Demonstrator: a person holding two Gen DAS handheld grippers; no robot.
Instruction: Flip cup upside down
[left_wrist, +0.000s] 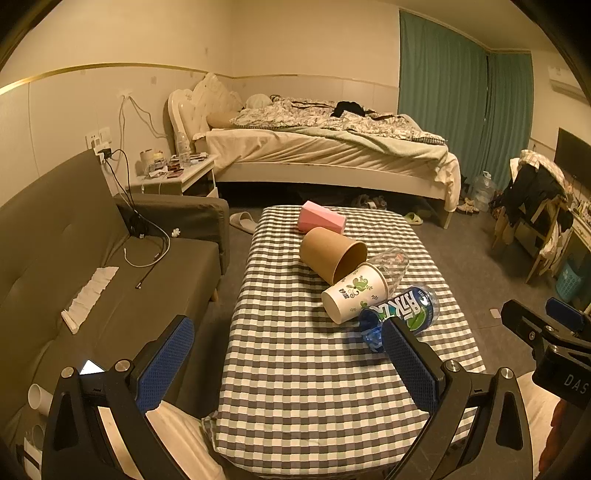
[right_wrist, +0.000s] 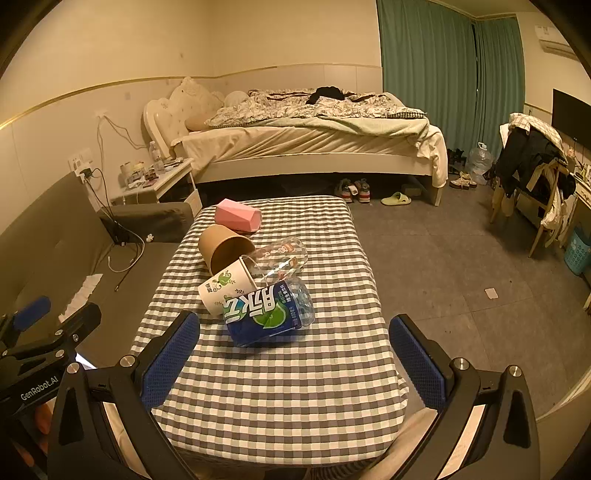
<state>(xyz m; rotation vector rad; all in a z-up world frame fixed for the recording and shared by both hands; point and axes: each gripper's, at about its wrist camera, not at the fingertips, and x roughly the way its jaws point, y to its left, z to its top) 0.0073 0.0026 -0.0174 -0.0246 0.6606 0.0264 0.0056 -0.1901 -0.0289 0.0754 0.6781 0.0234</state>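
Note:
Several cups lie on their sides in a row on the checked table (left_wrist: 295, 387) (right_wrist: 288, 398): a pink faceted cup (left_wrist: 322, 217) (right_wrist: 238, 216), a brown paper cup (left_wrist: 332, 254) (right_wrist: 225, 248), a clear glass (left_wrist: 391, 264) (right_wrist: 280, 258), a white paper cup with green leaves (left_wrist: 354, 293) (right_wrist: 225, 286), and a clear plastic cup with a blue label (left_wrist: 400, 314) (right_wrist: 267, 314). My left gripper (left_wrist: 288, 365) is open and empty above the table's near end. My right gripper (right_wrist: 295, 360) is open and empty, just short of the blue-label cup.
A grey sofa (left_wrist: 74, 266) with cables and a tissue runs along the left. A bed (left_wrist: 325, 147), nightstand (left_wrist: 177, 173), slippers (right_wrist: 396, 199) and a chair piled with clothes (right_wrist: 532, 170) stand beyond. The right gripper shows at the left wrist view's right edge (left_wrist: 546, 332).

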